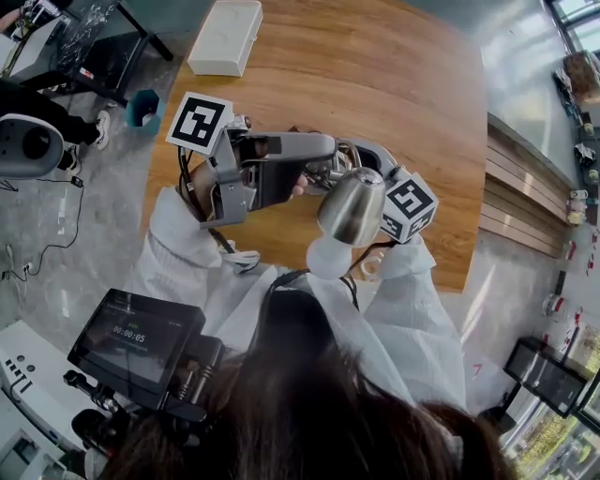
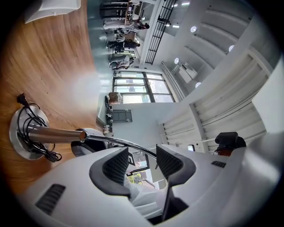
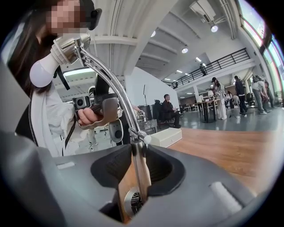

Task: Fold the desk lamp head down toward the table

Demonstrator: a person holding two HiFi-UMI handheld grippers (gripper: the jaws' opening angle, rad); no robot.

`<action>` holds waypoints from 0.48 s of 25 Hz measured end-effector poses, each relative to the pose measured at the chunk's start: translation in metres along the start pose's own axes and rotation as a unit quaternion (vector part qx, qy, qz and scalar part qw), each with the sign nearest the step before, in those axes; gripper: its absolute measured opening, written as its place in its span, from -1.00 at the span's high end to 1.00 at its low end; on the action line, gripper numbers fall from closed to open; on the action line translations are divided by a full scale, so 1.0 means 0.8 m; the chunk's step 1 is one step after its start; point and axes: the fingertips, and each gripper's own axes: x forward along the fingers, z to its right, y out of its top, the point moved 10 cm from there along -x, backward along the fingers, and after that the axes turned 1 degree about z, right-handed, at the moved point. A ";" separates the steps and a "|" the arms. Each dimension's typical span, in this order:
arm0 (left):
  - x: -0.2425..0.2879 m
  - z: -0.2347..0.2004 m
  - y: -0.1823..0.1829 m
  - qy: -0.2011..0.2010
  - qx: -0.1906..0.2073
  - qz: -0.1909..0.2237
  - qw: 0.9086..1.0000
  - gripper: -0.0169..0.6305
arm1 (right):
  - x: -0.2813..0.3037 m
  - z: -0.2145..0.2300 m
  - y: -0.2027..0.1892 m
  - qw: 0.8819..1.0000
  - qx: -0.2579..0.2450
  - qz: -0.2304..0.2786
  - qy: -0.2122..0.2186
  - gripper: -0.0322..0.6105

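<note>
Right hand-held gripper (image 3: 138,153) around lamp pole (image 3: 142,179)

Right gripper (image 3: 138,165) body covers the lamp pole (image 3: 141,177) foot and most of the lamp base (image 3: 132,201), lamp arm (image 2: 117,142) vanishes behind left gripper (image 2: 141,164) jaws, white box (image 2: 53,9) clipped by top edge.

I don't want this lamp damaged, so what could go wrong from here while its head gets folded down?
1. The right claw grips only the slim, shiny pole; it may slip or twist under load.
2. The left claw is open with the curved arm beyond it, so the shade and bare bulb could swing down.
3. The cord coiled on the base may snag.
</note>
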 end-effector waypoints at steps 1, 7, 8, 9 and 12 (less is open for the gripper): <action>0.000 0.000 0.000 0.001 0.001 -0.001 1.000 0.34 | 0.001 0.000 0.000 1.000 0.002 0.001 0.001 0.59; -0.003 0.003 -0.008 0.027 0.034 -0.015 0.999 0.38 | -0.002 0.008 -0.013 1.000 0.013 -0.003 0.008 0.58; -0.004 0.003 -0.010 0.028 0.038 -0.016 0.999 0.38 | -0.001 0.008 -0.010 1.000 0.013 -0.003 0.008 0.58; -0.004 0.004 -0.011 0.031 0.043 -0.020 0.998 0.39 | 0.001 0.006 -0.007 1.000 0.015 -0.001 0.009 0.58; -0.005 0.004 -0.017 0.043 0.061 -0.033 0.997 0.44 | 0.002 0.008 -0.002 1.000 0.018 0.002 0.014 0.57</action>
